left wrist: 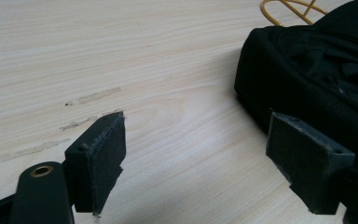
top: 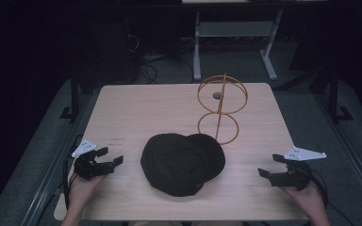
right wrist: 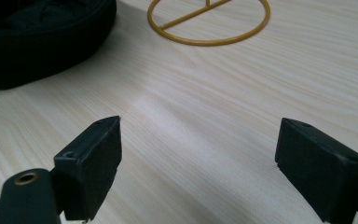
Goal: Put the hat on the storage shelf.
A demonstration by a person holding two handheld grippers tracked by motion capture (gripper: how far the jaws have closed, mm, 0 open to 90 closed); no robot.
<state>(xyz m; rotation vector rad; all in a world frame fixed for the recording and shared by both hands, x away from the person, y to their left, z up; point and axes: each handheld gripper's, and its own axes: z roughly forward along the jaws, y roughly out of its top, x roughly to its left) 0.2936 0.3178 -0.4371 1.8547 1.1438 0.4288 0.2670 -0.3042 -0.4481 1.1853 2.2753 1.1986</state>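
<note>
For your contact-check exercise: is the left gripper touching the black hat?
Apart. The high view shows bare table between the left gripper and the black hat.

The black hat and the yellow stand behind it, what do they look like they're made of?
Hat: soft matte fabric, probably cotton or similar; it slumps in folds and reflects no light. Stand: thin rigid wire or rod bent into two rings on a post, likely metal with a yellow-gold coating, though painted plastic can't be ruled out.

Left hand-held gripper (top: 111, 157): black body, grey three-cornered plate on top, black cable trailing. Right hand-held gripper (top: 269, 165): same black build, same grey plate, black cable. Jaws black, blocky, flat-faced pads (left wrist: 103, 163); small screw holes, brass-coloured eyelet near base. No sleeves visible.
</note>
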